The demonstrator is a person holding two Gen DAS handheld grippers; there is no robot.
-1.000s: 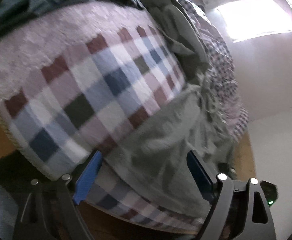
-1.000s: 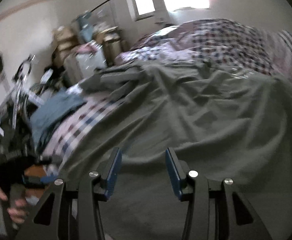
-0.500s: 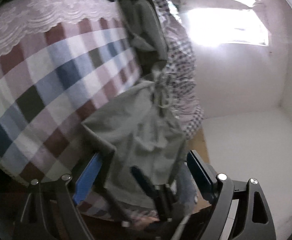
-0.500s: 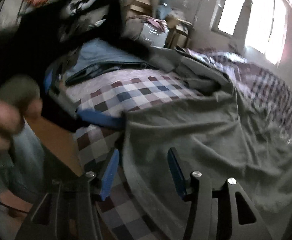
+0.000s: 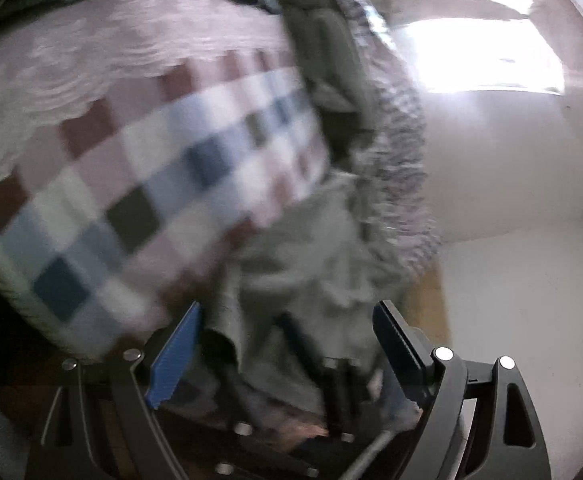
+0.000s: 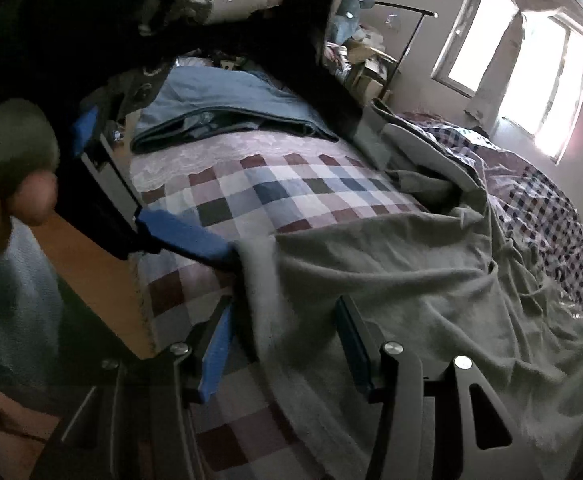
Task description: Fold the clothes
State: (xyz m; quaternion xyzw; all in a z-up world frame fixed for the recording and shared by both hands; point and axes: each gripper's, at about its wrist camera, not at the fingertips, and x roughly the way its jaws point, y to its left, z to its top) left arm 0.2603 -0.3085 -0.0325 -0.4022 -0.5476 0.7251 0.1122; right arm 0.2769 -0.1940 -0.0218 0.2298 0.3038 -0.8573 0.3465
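The grey garment [image 6: 411, 280] lies spread on the checked blanket [image 6: 275, 192], its near edge at the blanket's corner. The right gripper [image 6: 283, 344] stands apart astride this edge, not pressing it. The left gripper [image 5: 287, 344] is wide apart, one finger [image 6: 187, 236] touching the same edge. Folded blue clothes [image 6: 227, 108] lie beyond the blanket.

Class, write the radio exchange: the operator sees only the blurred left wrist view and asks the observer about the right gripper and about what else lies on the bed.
Operator: My picture is smeared. Where is the right gripper?
Observer: The right gripper straddles the near edge of the grey garment, with its jaws apart and not pinching the cloth.
Operator: Is anything else lying further up the bed?
Observer: Yes, a folded blue garment lies beyond the lace band of the checked blanket.
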